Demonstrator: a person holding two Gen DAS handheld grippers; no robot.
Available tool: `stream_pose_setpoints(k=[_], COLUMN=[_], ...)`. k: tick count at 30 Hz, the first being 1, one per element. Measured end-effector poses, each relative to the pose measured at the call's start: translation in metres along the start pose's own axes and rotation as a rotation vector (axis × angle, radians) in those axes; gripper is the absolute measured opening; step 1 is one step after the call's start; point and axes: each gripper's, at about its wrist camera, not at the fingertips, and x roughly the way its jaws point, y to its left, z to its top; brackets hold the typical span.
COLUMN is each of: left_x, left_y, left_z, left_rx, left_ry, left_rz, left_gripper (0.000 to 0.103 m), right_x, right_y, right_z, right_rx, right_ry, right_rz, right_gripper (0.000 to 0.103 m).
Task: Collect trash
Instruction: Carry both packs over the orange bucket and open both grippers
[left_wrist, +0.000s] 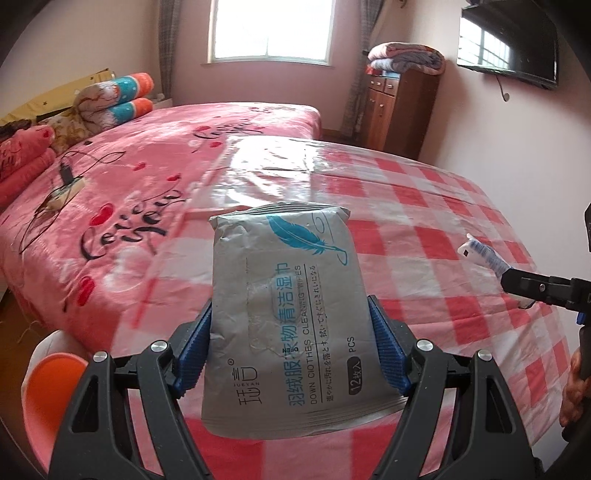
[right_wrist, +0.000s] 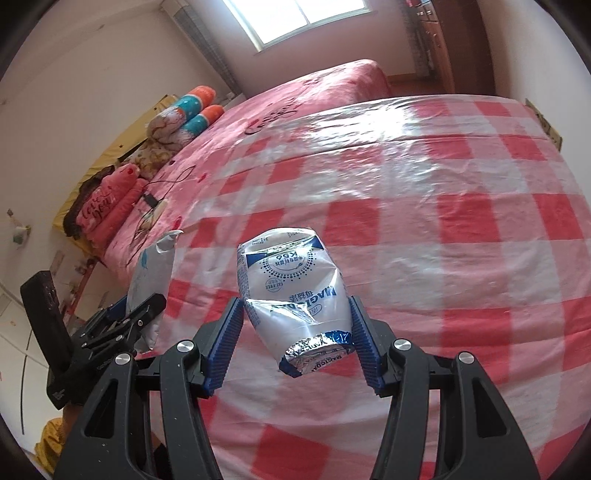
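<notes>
The left gripper (left_wrist: 291, 345) is clamped on a grey wet-wipes pack (left_wrist: 284, 314), its blue pads (left_wrist: 386, 354) pressing the pack's two long edges near the lower half. The pack is held up above the table, clear of the cloth. Its long axis runs straight out along the fingers, away from the hand, with the sealed end carrying the blue feather print pointing toward the bed (left_wrist: 155, 155) and the other sealed end back near the gripper body. The printed face is turned up toward the camera.

The right gripper (right_wrist: 295, 339) grips a crumpled white-and-blue pouch (right_wrist: 293, 291) across its narrow waist, one ribbed pad (right_wrist: 225, 347) on each side. This pouch too is lifted off the table. Its long axis also follows the fingers: the crushed, open-looking top points away over the table, and the silvery folded end hangs back toward the hand. Whether anything is left inside the pouch, I cannot tell.

Under both lies the table with a red-and-white checked cloth (right_wrist: 461, 229) beneath a glossy clear cover. From the left wrist view the tip of the pouch shows at the right, held in the other tool's black finger. An orange-rimmed white container (left_wrist: 51, 376) sits low at the left edge of that view, beside the table; its contents are hidden.
</notes>
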Motion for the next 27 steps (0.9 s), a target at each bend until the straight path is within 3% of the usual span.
stream_pose_setpoints(k=[27], left_x=[-0.038], left_y=[0.109], left_z=[-0.036], left_rx=[-0.113], left_ry=[0.009], left_rz=[0.161], left_gripper=[0.078], right_x=[0.063], right_y=[0.124], right_z=[-0.009], right_rx=[-0.123], right_ry=[0.175], right_rz=[0.204], right_gripper=[0.058])
